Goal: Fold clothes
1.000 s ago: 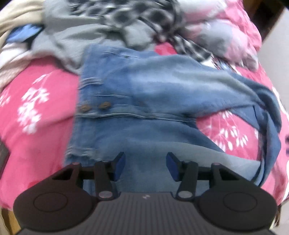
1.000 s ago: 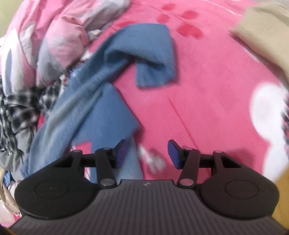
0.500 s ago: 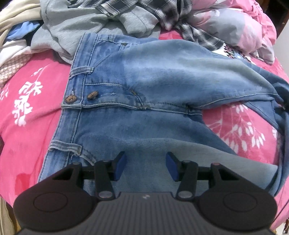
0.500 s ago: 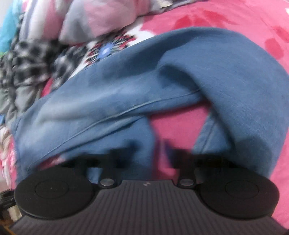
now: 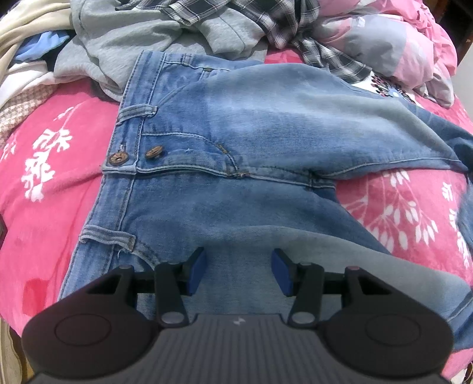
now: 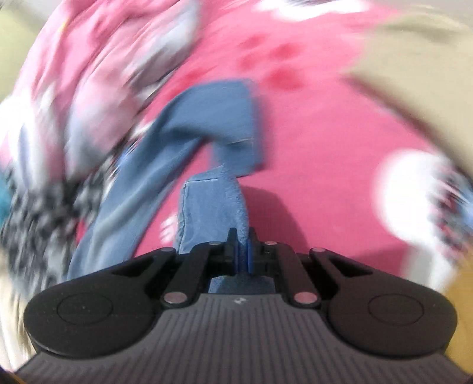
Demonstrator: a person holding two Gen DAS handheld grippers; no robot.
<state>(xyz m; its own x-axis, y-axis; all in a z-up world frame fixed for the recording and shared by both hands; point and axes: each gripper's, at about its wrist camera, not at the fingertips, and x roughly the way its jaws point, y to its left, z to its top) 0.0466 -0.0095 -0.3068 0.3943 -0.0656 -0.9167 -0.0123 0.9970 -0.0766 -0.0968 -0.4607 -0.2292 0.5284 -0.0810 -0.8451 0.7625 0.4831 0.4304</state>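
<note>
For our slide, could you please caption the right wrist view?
Right hand-held gripper shut on a jeans leg above the pink bedspread.

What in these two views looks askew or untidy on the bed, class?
The jeans lie unfolded on the pink bedspread, legs splayed apart. One leg end is twisted and pinched in the shut right gripper. Behind the waistband, a grey sweatshirt and a plaid shirt sit in a crumpled heap.

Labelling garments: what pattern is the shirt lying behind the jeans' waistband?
Dark grey-and-white plaid shirt, crumpled beyond the jeans. Clearest in the left wrist view.
</note>
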